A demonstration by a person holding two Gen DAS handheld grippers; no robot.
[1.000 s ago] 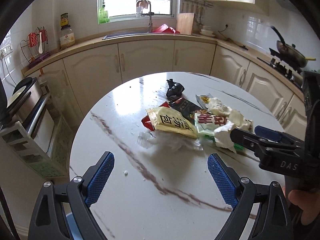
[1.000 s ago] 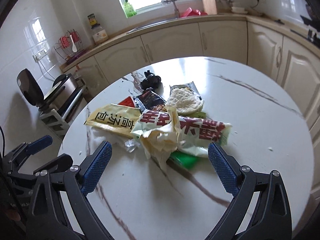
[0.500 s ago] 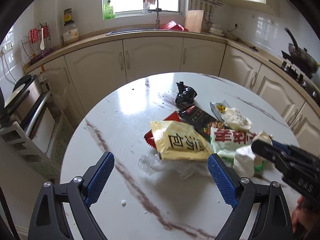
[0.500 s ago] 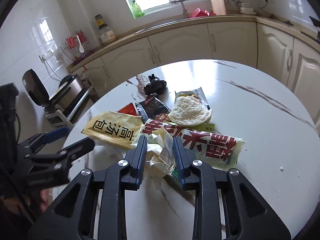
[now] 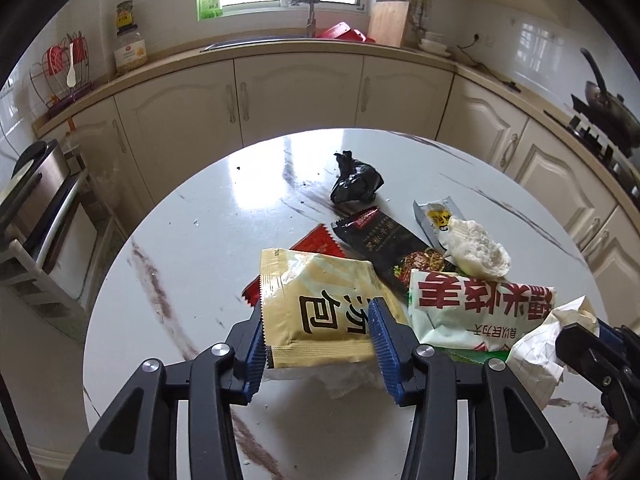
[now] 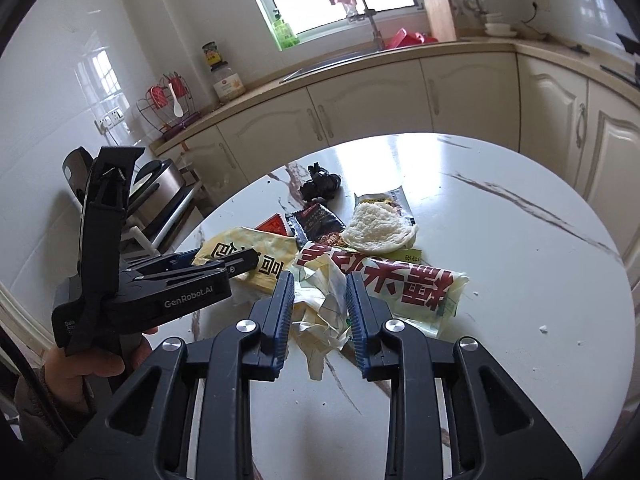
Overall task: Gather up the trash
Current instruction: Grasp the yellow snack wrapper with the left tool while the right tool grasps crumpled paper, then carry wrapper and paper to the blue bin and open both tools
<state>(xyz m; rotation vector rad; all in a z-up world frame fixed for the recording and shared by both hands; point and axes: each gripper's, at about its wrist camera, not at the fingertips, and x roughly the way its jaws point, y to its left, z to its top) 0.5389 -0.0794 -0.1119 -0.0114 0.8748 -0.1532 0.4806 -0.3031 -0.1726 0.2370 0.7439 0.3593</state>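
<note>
Two claws, both gripping: left claw (image 5: 318, 336) pinches yellow packet (image 5: 324, 308) by its near edge, right claw (image 6: 320, 304) pinches crumpled paper (image 6: 324, 312). Remaining wrappers (image 5: 476, 308) lie just beyond both, long axis crosswise, on round marble worktop (image 5: 192, 272); kitchen cabinets behind.

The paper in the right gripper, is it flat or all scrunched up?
Scrunched up. The paper bunches in folds and creases between the right gripper's pads, a crumpled tail hanging below.
</note>
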